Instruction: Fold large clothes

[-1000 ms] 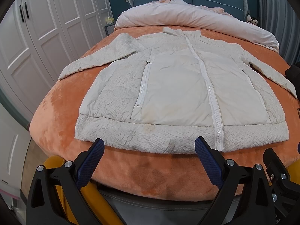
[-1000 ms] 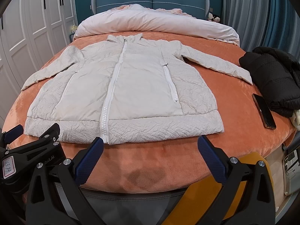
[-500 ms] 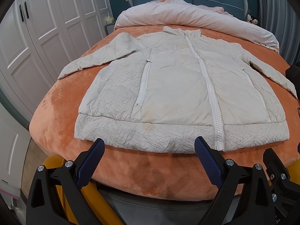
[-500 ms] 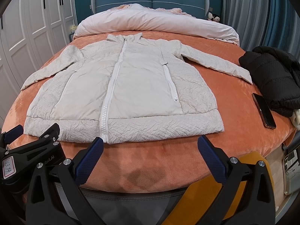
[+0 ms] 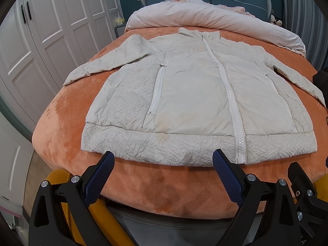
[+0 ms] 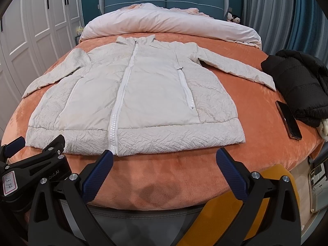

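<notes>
A long cream-white zipped jacket (image 5: pixel 194 102) (image 6: pixel 143 94) lies flat and face up on the orange bed cover, sleeves spread out to both sides, collar toward the headboard. My left gripper (image 5: pixel 164 162) hovers open just short of the hem, left of the zip. Just short of the hem's right half, my right gripper (image 6: pixel 165 161) also stands open. Neither touches the fabric. The left gripper's body (image 6: pixel 30 164) shows at the lower left of the right wrist view.
A black jacket (image 6: pixel 297 86) is heaped at the bed's right edge with a phone (image 6: pixel 288 120) beside it. A rolled pale duvet (image 6: pixel 170 24) lies across the head of the bed (image 6: pixel 164 174). White wardrobe doors (image 5: pixel 41 41) stand to the left.
Both grippers have crept slightly closer to the jacket hem; nothing else has moved.
</notes>
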